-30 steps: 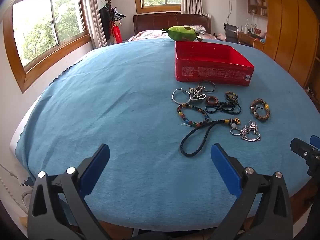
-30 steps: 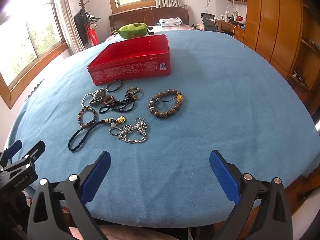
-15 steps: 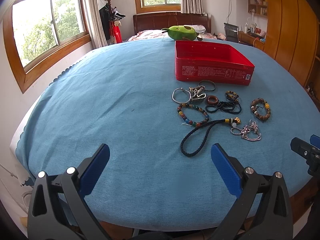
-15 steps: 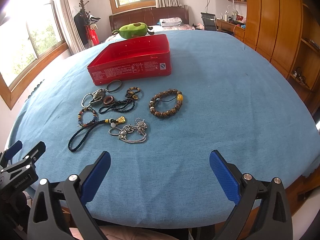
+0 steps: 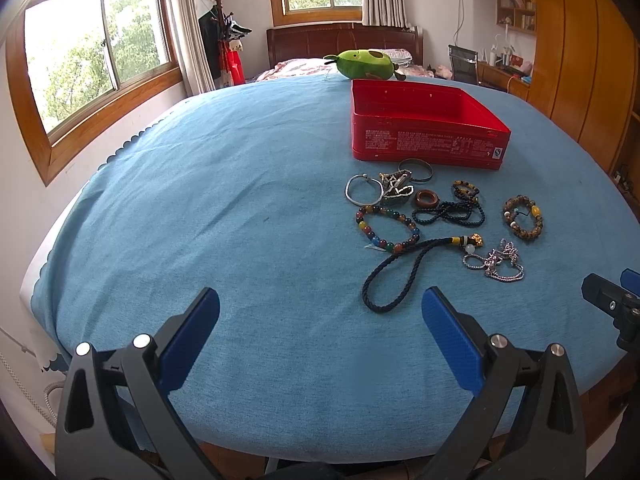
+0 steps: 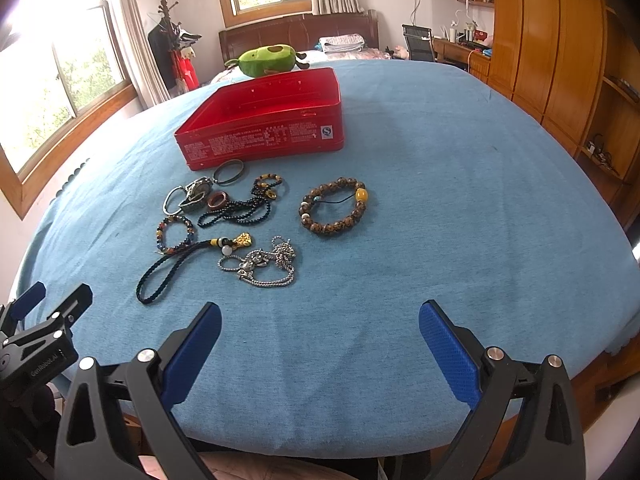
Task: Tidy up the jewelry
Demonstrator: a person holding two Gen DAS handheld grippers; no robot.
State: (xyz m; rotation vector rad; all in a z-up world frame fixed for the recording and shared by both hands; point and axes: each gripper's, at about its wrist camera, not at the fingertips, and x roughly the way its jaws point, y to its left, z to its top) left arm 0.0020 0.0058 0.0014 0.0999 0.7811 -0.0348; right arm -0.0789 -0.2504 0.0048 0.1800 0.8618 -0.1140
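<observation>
An empty red tin box [image 5: 424, 120] [image 6: 266, 120] stands on the blue tablecloth. In front of it lie several pieces of jewelry: a brown bead bracelet [image 6: 333, 206] [image 5: 523, 218], a silver chain [image 6: 264, 266] [image 5: 496, 266], a black braided cord [image 5: 394, 280] [image 6: 168, 270], a multicolour bead bracelet [image 5: 386, 230] [image 6: 176, 234], black beads [image 5: 448, 214], a wooden ring [image 6: 218, 201] and a silver bangle [image 5: 362, 190]. My left gripper [image 5: 320, 330] hovers open at the near edge, left of the jewelry. My right gripper [image 6: 320, 340] is open too, nearer than the chain.
A green plush toy [image 5: 366, 64] sits behind the box. The round table's front edge [image 6: 320, 446] lies just under both grippers. Wooden cabinets [image 6: 560, 60] stand to the right, windows [image 5: 96, 48] to the left. Bare cloth spreads left [image 5: 200, 200] and right [image 6: 480, 200] of the jewelry.
</observation>
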